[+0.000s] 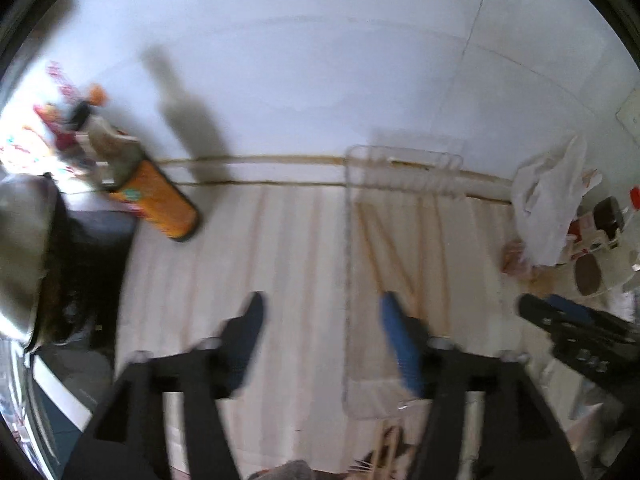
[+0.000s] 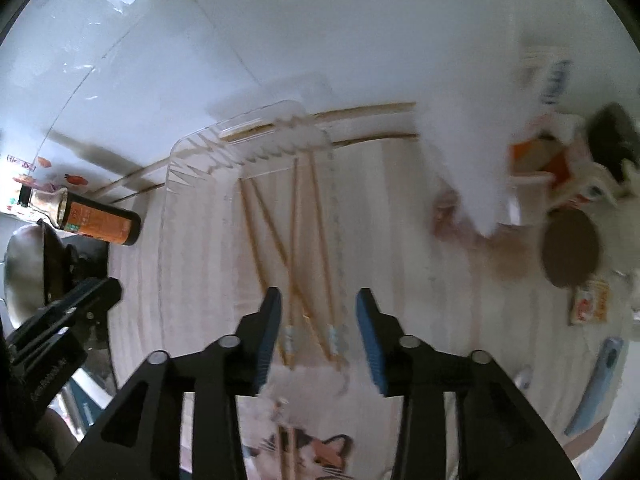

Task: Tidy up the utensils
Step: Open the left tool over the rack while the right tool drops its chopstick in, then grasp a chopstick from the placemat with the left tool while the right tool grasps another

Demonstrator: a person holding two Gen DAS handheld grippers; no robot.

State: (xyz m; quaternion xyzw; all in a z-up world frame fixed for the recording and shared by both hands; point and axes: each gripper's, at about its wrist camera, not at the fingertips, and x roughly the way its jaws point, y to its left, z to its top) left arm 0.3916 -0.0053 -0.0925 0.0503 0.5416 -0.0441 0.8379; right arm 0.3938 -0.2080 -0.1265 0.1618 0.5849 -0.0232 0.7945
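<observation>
A clear plastic tray (image 2: 192, 148) lies on the pale striped counter and holds several wooden chopsticks (image 2: 294, 224). The tray (image 1: 360, 152) and its chopsticks (image 1: 380, 248) also show, blurred, in the left wrist view. My right gripper (image 2: 318, 320) is open and empty, just above the near ends of the chopsticks in the tray. My left gripper (image 1: 324, 320) is open and empty, over the counter at the tray's left edge. More chopsticks (image 2: 288, 452) lie on a cat-print cloth (image 2: 320, 452) below the right gripper.
A sauce bottle with an orange label (image 2: 92, 220) lies at the left by a metal pot (image 2: 24, 264). White plastic bags (image 1: 548, 200) and packets stand at the right. A blue-handled utensil (image 2: 596, 388) lies at the right. A white tiled wall is behind.
</observation>
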